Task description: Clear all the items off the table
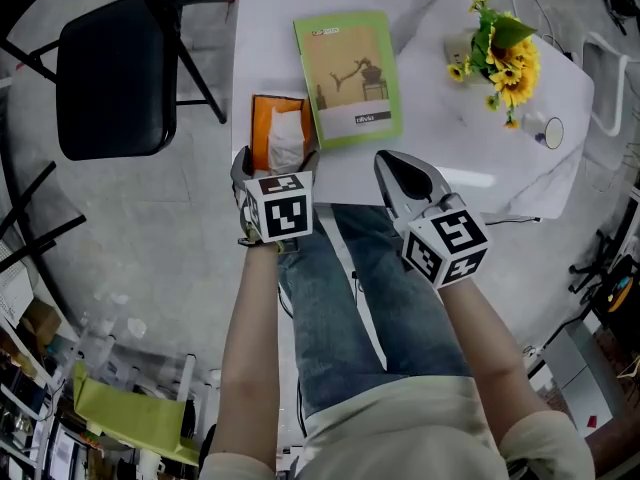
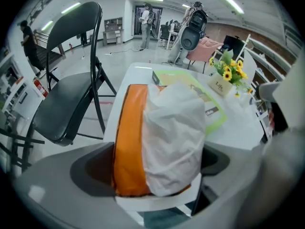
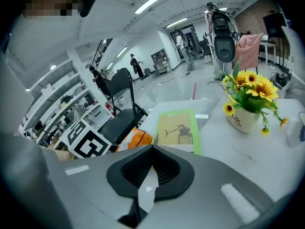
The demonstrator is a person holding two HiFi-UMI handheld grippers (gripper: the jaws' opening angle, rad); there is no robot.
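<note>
While L gripper (image 1: pixel 275 164) gapes, orange tissue pack (image 2: pixel 143 137) sits btwn jaws.

Surface (image 1: pixel 440 138): white, smooth, faint sheen. Pack (image 2: pixel 127 142): glossy orange plastic film. The tissue (image 2: pixel 174 132) sticking out of it is soft, matt, crinkled paper. Booklet (image 1: pixel 349 78): matt green paper cover. Chair (image 2: pixel 66 104): black matt padded seat, glossy black metal tube frame. Right gripper (image 3: pixel 151 151): matt grey plastic shell, black ribbed inner faces. Pot (image 3: pixel 243 120): glossy white, ceramic-looking.
</note>
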